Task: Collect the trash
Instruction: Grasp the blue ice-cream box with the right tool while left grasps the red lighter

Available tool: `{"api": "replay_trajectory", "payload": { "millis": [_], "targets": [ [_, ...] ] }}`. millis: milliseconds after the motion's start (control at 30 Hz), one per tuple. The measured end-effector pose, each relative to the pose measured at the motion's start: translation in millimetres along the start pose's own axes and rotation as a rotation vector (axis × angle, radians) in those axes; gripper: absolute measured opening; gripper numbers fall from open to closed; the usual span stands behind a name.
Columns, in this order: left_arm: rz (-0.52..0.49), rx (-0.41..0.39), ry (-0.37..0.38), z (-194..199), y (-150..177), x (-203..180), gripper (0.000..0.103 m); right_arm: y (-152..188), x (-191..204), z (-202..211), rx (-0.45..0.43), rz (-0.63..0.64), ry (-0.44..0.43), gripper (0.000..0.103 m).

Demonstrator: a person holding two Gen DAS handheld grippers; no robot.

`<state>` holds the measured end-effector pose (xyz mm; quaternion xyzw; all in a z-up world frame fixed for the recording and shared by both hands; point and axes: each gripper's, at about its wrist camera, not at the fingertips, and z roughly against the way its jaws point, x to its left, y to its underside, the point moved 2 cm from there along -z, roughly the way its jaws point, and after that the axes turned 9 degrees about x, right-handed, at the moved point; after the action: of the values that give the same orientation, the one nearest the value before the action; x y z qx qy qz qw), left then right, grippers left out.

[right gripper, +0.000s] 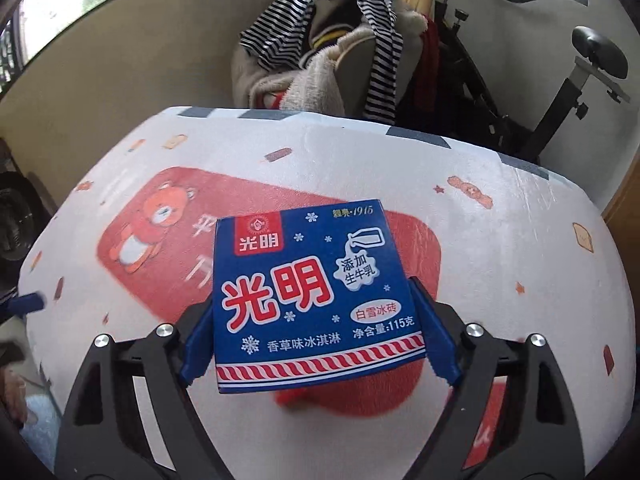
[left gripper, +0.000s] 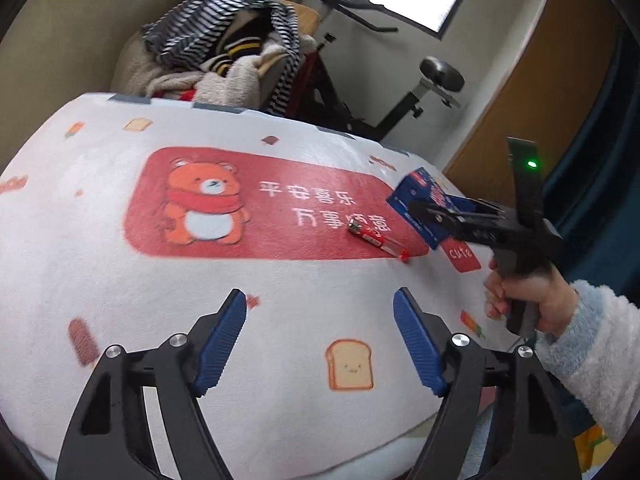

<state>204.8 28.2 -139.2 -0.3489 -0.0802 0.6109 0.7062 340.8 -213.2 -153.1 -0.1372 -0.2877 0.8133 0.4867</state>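
The surface (left gripper: pixel 280 292) is big and has a soft white cloth on it, with little toast and ice pop pictures. In the middle of the cloth is a red patch (left gripper: pixel 256 208) with an orange bear on it. Far behind the surface, a chair is piled with clothes (left gripper: pixel 224 40), some striped, some fluffy. To the right of the pile stands an exercise bike (left gripper: pixel 400 96).

The right tool (right gripper: pixel 316 320) is at the right side of the surface. A hand (left gripper: pixel 528 300) in a fluffy blue sleeve holds it. A blue box (right gripper: pixel 316 296) sits between its blue pads. The box has big red letters and snowflakes on it. The pads touch the box on its left and right sides, so the tool is pinching the box. The box is over the right end of the red patch. I cannot tell if it is lifted or on the cloth.

The left tool (left gripper: pixel 320 340) is at the near side of the surface. Its pads are spread apart, and only cloth shows between them.

A small red wrapper (left gripper: pixel 376 238) lies on the right part of the red patch, just left of the box and far from the left tool.
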Motion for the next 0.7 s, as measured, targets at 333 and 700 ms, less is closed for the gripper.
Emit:
{"api": "replay_trajectory", "payload": {
  "millis": [333, 700],
  "targets": [
    [-0.314, 0.155, -0.022, -89.9, -49.4, -74.0, 0.074, 49.9, -39.1, 38.6, -0.112, -0.129, 0.066, 0.084],
    [-0.403, 0.298, -0.051, -161.8, -76.1, -92.8, 0.097, 57.7, -61.8, 40.0, -0.178, -0.237, 0.008, 0.084]
  ]
}}
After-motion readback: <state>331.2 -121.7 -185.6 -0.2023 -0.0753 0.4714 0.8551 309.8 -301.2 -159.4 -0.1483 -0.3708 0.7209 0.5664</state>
